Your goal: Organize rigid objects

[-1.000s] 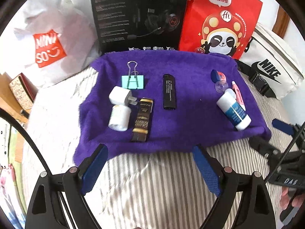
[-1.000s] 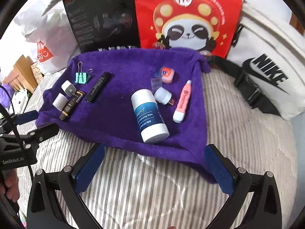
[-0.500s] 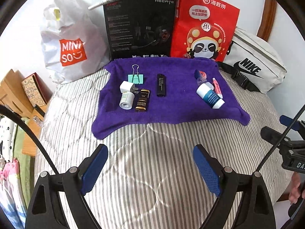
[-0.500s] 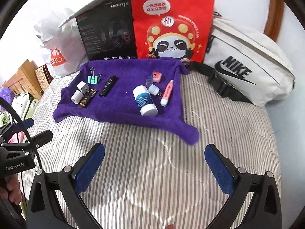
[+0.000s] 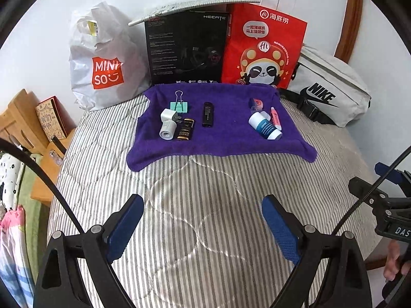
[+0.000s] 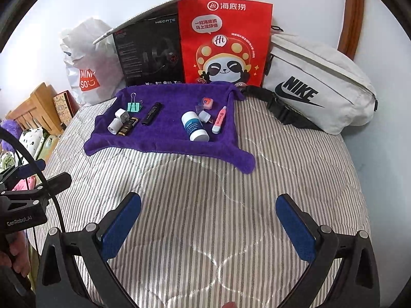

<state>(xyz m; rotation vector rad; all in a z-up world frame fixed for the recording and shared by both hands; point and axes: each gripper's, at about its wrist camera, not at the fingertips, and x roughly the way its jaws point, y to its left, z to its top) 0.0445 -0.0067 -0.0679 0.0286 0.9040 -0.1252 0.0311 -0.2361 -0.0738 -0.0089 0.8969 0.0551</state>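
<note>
A purple towel (image 5: 226, 141) lies on the striped bed. On its left part are a teal binder clip (image 5: 179, 105), a white plug (image 5: 167, 116), a white cylinder (image 5: 167, 131), a brown and gold tube (image 5: 185, 129) and a black stick (image 5: 208, 114). On its right part lie a white and blue bottle (image 6: 194, 125), a pink pen (image 6: 218, 120) and a small pink case (image 6: 207, 102). My left gripper (image 5: 201, 202) hovers over bare bedspread well short of the towel, its jaws opening with nothing between them. My right gripper (image 6: 208, 200) is open and empty, equally far back.
Against the wall stand a white Miniso bag (image 5: 102, 64), a black headset box (image 5: 185, 48) and a red panda bag (image 5: 264, 48). A white Nike bag (image 5: 331, 89) lies at the right. Wooden furniture (image 5: 23, 118) flanks the bed's left edge.
Both grippers have drawn back and upward from the towel, so it and its objects look smaller and farther. Nothing was picked up.
</note>
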